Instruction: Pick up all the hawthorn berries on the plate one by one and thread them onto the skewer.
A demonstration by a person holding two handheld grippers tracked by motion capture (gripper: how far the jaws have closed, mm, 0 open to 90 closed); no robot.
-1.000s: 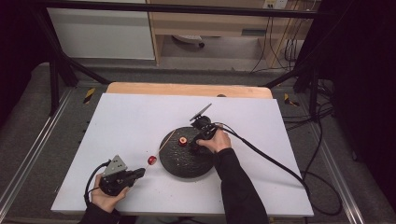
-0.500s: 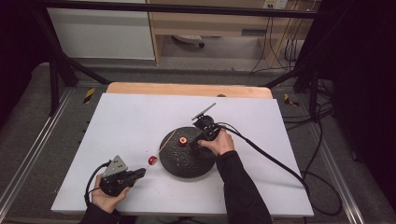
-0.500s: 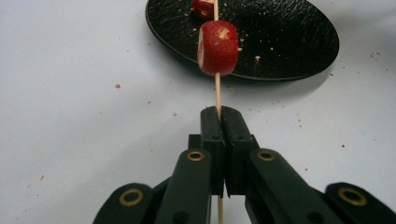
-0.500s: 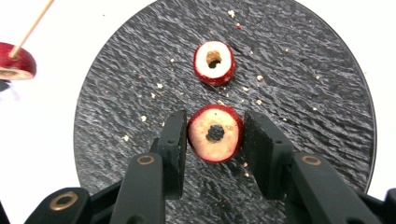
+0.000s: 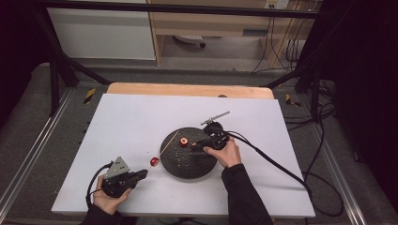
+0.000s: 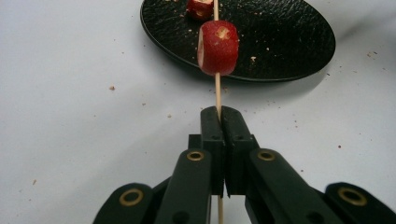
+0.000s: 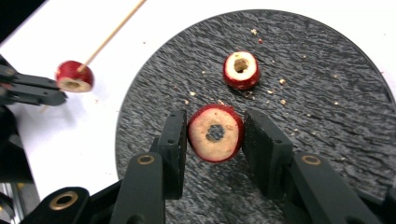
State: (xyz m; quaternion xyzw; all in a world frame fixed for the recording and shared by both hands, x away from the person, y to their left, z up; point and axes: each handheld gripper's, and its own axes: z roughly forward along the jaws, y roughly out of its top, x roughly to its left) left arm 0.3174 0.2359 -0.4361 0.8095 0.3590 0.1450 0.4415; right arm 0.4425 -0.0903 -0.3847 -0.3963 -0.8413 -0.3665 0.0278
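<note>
Jaws of my left gripper pinch the wooden skewer, held level so its one threaded red slice stays on; my right gripper clamps another cored slice above the black plate for threading

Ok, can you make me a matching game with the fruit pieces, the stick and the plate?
Things:
1. skewer
2. cored red piece
3. threaded red piece
4. plate

States:
A. black, crumbs on it
B. pinched in the left hand-held gripper
C. clamped in the right hand-held gripper
D. stuck on the stick

Pairs: 1-B, 2-C, 3-D, 4-A
</note>
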